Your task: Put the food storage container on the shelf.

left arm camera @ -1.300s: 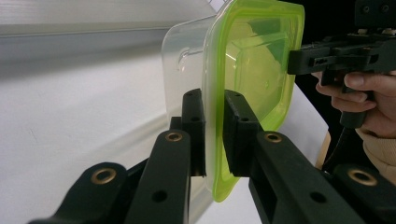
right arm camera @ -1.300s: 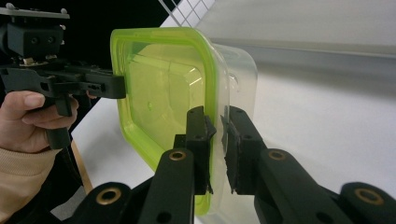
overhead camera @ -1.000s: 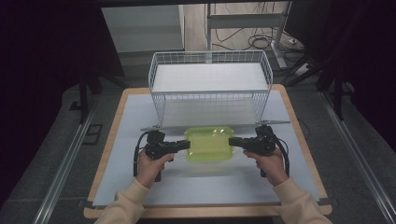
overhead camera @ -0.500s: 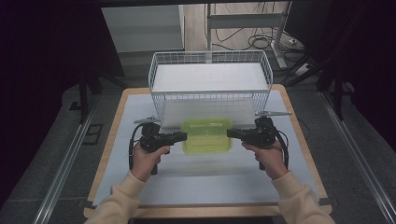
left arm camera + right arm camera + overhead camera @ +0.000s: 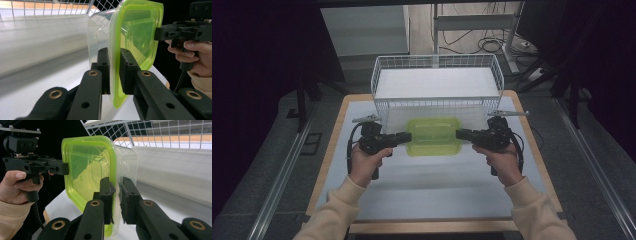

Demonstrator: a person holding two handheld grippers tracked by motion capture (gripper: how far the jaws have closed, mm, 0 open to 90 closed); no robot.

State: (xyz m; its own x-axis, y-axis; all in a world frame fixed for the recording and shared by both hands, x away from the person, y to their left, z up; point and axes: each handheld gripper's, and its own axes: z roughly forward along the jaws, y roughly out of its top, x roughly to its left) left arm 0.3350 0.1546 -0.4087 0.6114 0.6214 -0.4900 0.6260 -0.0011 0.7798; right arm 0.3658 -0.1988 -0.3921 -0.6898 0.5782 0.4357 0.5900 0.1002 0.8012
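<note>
A clear plastic container with a lime-green lid (image 5: pixel 433 136) hangs above the white table, just in front of the wire basket (image 5: pixel 437 80). My left gripper (image 5: pixel 404 138) is shut on the lid's left rim, and my right gripper (image 5: pixel 460 133) is shut on its right rim. In the left gripper view the green lid (image 5: pixel 135 35) is pinched edge-on between the black pads (image 5: pixel 103 65), with the other gripper (image 5: pixel 175 31) on the far rim. The right gripper view shows the same lid (image 5: pixel 87 167) clamped between its pads (image 5: pixel 106 195), and the other gripper (image 5: pixel 56 167) beyond.
The white wire basket stands at the back of the table (image 5: pixel 432 185), its front wall (image 5: pixel 437 107) close behind the container. A wooden border (image 5: pixel 329 150) frames the white mat. Metal rails (image 5: pixel 277 185) run along the floor on both sides.
Both hands have risen together, lifting the container off the table and carrying it up the frame toward the basket's front wall.
</note>
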